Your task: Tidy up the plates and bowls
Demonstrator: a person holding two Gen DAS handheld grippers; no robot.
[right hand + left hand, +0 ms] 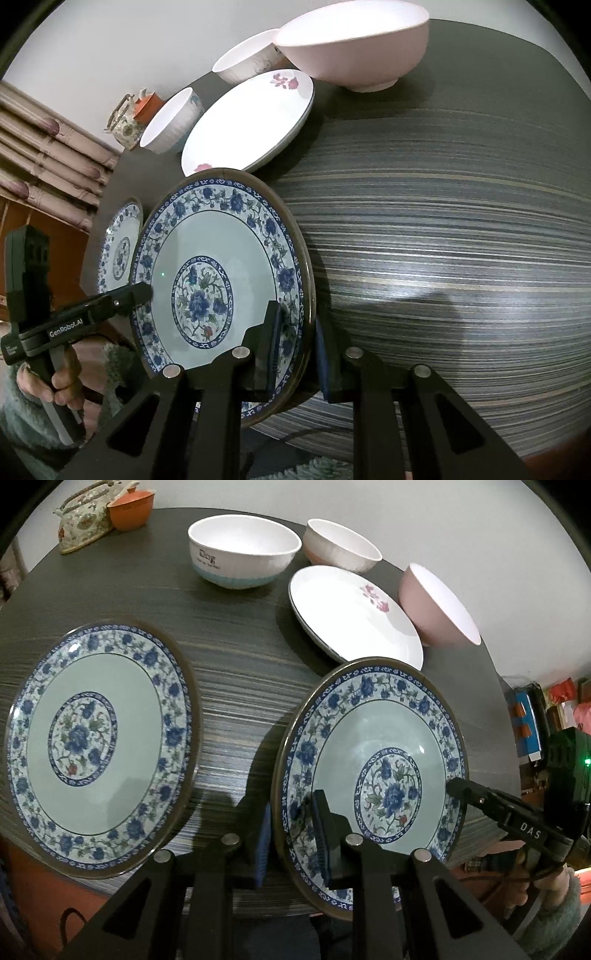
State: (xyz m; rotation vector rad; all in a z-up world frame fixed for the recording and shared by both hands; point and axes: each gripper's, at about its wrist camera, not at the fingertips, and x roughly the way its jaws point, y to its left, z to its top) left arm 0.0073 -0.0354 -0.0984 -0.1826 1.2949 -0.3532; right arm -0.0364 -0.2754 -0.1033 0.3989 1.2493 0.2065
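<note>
Item 1: round blue-and-white floral porcelain plate with a pale green well (pixel 373 771), held between both tools. My left gripper (pixel 291 834) is clamped on the plate's left rim, one pad on the face and one behind. My right gripper (pixel 295 347) is clamped on the opposite rim in the same way. The plate appears raised off the dark striped wooden table (pixel 443 240), tilted, face toward me.

Item 2: matching blue-and-white floral plate (pixel 99 746), lying near the table's front edge, to the left of the held plate and clear of it. I judge this the likely stacking target, so the coming move runs leftward, and the left hand is the nearer.

Item 3: white shallow plate with pink flowers (pixel 354 609), just beyond the held plate.

Item 4: 3 bowls at the back: white bowl with a blue base band (pixel 243 550), white bowl with a pinkish base (pixel 340 546), and pale pink bowl (pixel 439 605) beside the white plate.

Pose: both grippers point steeply down, each hand gripping its handle; the left hand (pixel 51 373) shows in a fuzzy green sleeve (pixel 22 413).
</note>
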